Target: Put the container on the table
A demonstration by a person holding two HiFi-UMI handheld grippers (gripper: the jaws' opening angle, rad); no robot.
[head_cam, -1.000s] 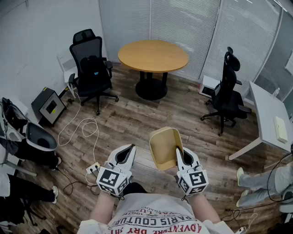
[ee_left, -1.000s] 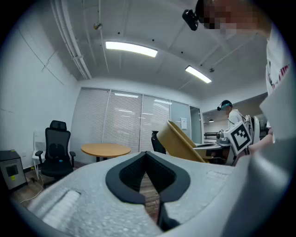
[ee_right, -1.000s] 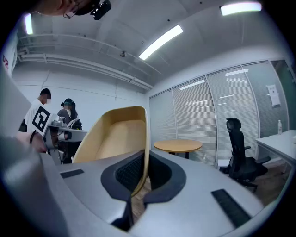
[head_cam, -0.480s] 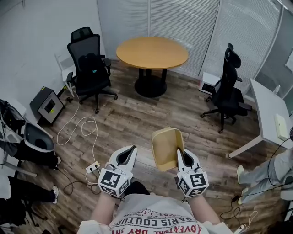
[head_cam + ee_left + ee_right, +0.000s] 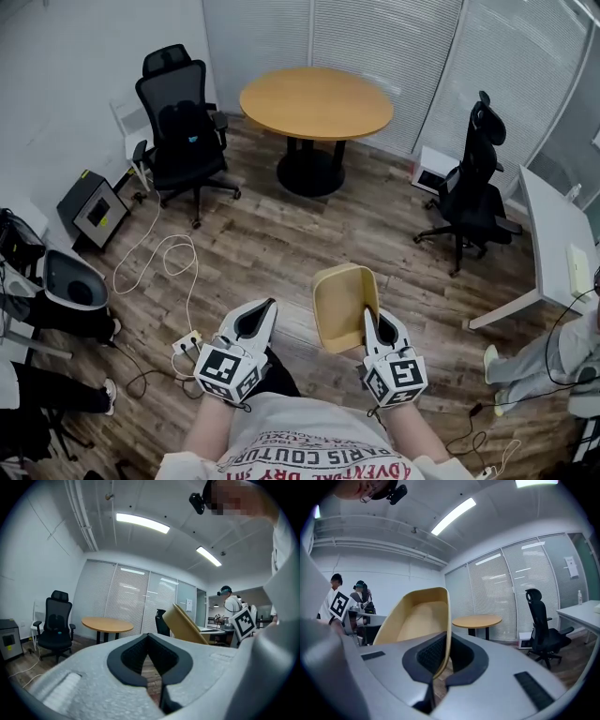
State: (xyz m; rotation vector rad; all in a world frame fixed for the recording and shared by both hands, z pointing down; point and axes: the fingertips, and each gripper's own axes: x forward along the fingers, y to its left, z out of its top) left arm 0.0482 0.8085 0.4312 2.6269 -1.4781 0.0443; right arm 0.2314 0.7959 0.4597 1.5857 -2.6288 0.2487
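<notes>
Container, tilted, rim pinched in right hand-held gripper.

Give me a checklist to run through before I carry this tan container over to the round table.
1. Right gripper clamped on the container wall: ok.
2. Left gripper free, jaws together with nothing between: ok.
3. Container empty: ok, nothing shows inside it.
4. Round table top has room for it: ok, nothing shows on it.
5. Table within reach: not ok, it stands across the floor.
6. Floor straight ahead: ok; the cable lies off to the left.
</notes>
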